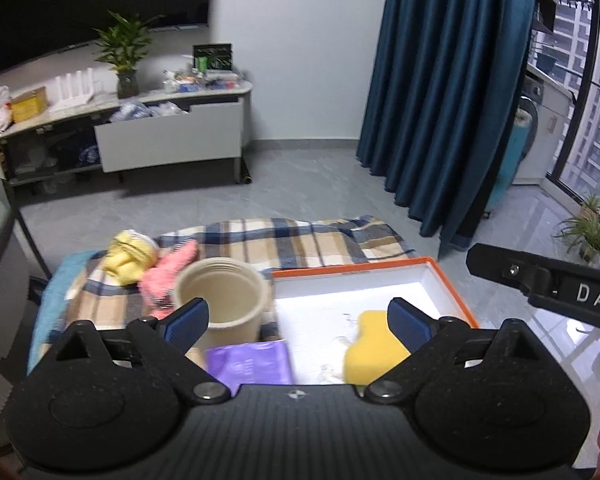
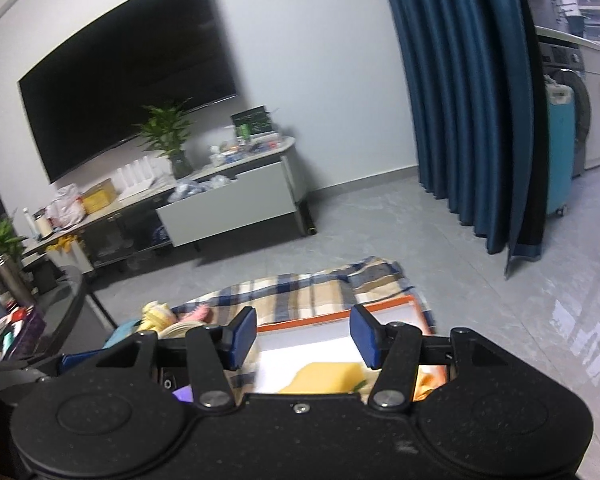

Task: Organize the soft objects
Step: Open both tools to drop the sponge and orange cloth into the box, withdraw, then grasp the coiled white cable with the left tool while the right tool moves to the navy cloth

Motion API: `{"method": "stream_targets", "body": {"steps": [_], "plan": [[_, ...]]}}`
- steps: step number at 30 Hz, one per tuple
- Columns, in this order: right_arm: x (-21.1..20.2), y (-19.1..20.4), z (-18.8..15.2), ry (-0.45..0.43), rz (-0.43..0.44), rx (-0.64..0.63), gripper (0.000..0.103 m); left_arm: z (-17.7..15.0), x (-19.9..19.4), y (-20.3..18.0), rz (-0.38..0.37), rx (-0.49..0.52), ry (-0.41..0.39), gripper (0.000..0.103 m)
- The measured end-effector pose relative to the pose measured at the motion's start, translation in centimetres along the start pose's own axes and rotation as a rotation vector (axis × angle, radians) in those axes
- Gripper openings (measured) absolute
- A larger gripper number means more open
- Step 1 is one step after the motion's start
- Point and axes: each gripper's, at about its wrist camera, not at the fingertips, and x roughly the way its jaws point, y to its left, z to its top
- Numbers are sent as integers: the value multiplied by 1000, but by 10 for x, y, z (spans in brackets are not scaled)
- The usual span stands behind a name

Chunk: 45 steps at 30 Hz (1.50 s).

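A plaid cloth (image 1: 300,240) covers a low surface in a living room. On it sits a shallow white box with an orange rim (image 1: 452,280) at the right side of the cloth. A yellow sponge (image 1: 370,352) lies inside the box, near its front edge. Just left of the box stands an empty cream container (image 1: 220,292), upright. Beyond it, toward the cloth's far left corner, lie a yellow soft item (image 1: 130,256) and a pink soft item (image 1: 168,276), touching each other. A purple packet (image 1: 248,364) lies in front of the container. The left gripper (image 1: 300,320) hovers above with its fingers spread wide, holding nothing. The right gripper (image 2: 304,336) hangs over the box, fingers parted and empty.
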Motion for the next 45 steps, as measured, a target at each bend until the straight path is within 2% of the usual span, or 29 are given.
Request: {"method": "stream_targets", "body": {"steps": [11,16,29,40,45], "plan": [[-4,53,-21,35,113,-54,64,-15,-25,43,89,-56,-27,99],[-5,75,-30,51,155,-78,64,-23,-38,63,110,-104,-33,99],[-6,123,-61,106,266,-151,64,-52,-63,104,171,-152,-37,99],[-6,137,-79,139,312,-188,64,-98,-72,151,269,-238,39,99],[-6,139,-83,146,324,-198,64,-120,-73,159,276,-253,81,99]]}}
